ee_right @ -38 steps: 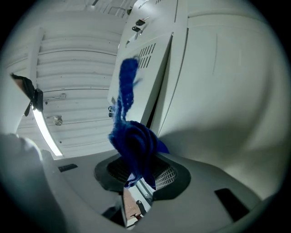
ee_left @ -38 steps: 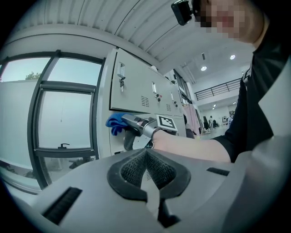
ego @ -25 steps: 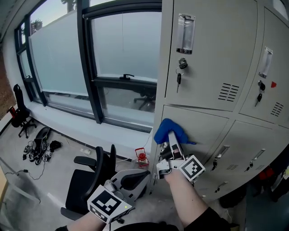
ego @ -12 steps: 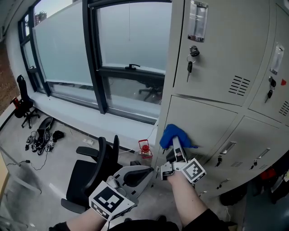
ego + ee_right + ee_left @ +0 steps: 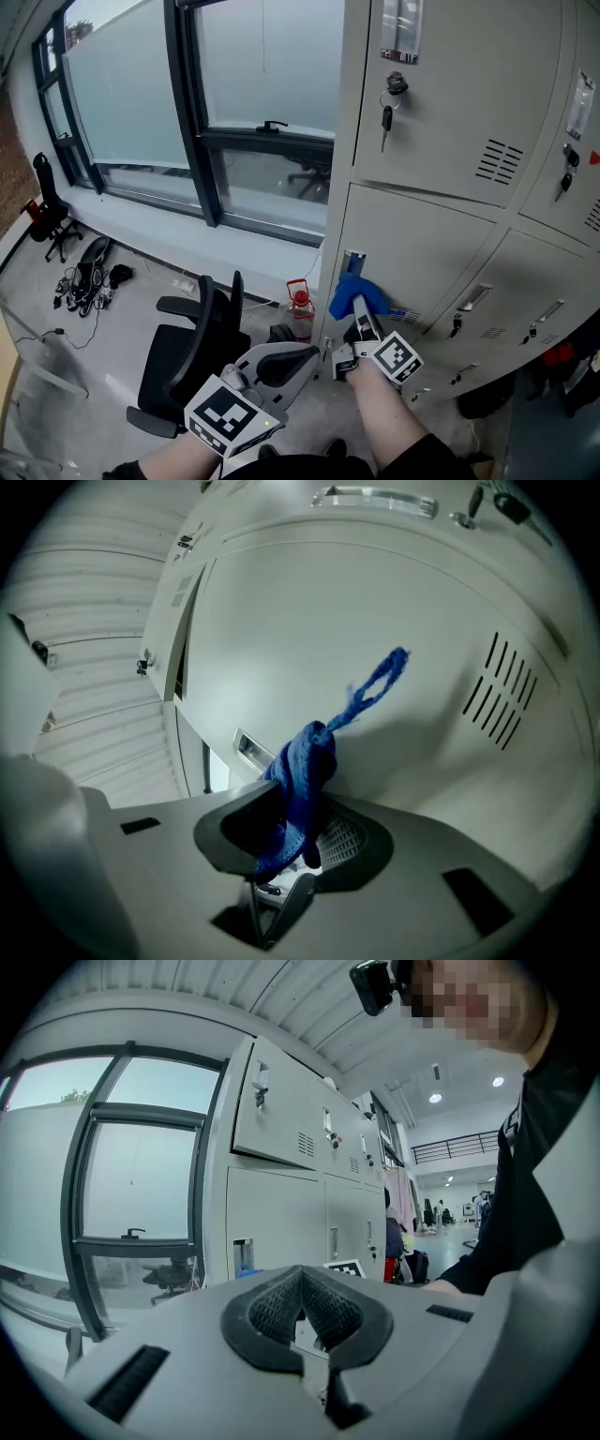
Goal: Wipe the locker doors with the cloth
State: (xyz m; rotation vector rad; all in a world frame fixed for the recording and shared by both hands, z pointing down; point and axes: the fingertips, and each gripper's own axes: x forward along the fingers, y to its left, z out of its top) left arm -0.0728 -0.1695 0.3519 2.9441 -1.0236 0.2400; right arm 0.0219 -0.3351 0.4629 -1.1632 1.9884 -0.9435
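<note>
A blue cloth (image 5: 354, 295) (image 5: 302, 780) is pinched in my right gripper (image 5: 358, 323) (image 5: 298, 829), which is shut on it and presses it against the lower grey locker door (image 5: 412, 253) (image 5: 375, 639) near that door's left edge. A loose tail of the cloth (image 5: 380, 682) lies up across the door. My left gripper (image 5: 281, 361) (image 5: 302, 1309) hangs low at the left, shut with nothing between its jaws, away from the lockers (image 5: 281, 1185).
Upper locker door with a key in its lock (image 5: 386, 114). More locker doors (image 5: 534, 291) run to the right. A black office chair (image 5: 192, 356) stands on the floor left of the lockers, a red lantern (image 5: 300, 307) by the window wall (image 5: 244, 141).
My right gripper has slid the cloth down the lower door, from near its upper left to lower on the panel. The left gripper has hardly moved.
</note>
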